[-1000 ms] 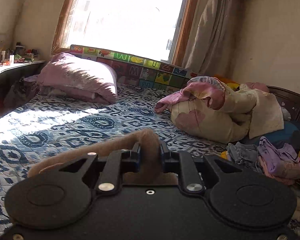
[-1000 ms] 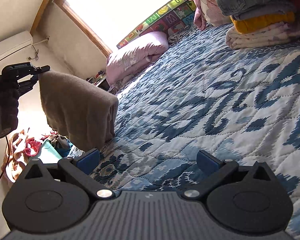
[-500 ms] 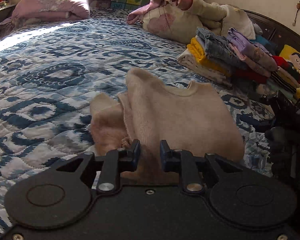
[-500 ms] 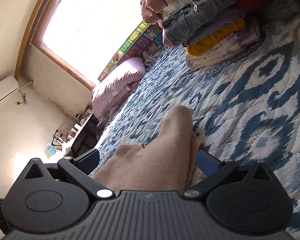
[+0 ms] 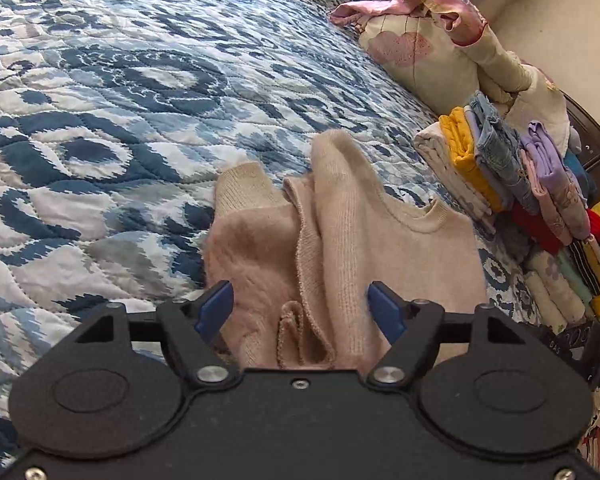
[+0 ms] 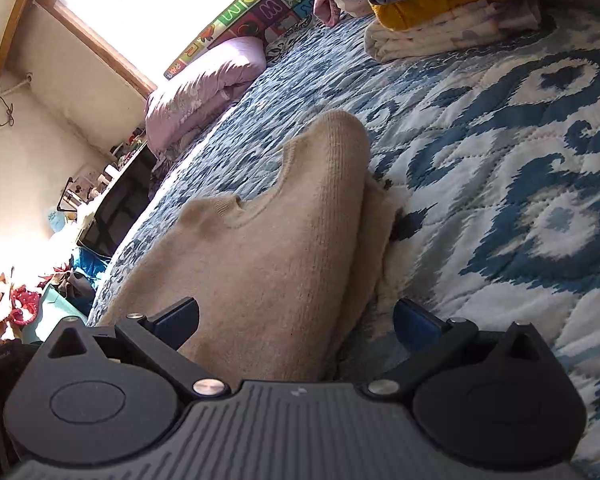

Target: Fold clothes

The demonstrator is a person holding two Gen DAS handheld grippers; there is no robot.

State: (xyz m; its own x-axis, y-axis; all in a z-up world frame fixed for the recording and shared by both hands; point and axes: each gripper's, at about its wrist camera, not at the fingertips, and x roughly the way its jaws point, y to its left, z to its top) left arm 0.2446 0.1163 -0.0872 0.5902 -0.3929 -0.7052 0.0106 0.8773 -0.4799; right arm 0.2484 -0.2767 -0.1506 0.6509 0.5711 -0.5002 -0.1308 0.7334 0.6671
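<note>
Dropped the sweater (image 5: 352, 240) onto the quilt (image 5: 100, 120); my left gripper (image 5: 300, 312) just opened, knit loose between its jaws. Right gripper (image 6: 296, 320) open too. Soft, light, floppy; I'd pinch hem or shoulder seams.

Bright daylight comes in through the window (image 6: 112, 4), which is so bright that it looks plain white. Sun also makes a white, washed-out patch low on the wall under the window, and a pale glow on the far part of the blue quilt (image 5: 100, 92). The beige sweater (image 5: 340, 232) has soft shadows in its folds. Both pictures are sharp in the middle. Toward the edges everything bends and curves, so the quilt looks round like a ball. The window frame leans over.
</note>
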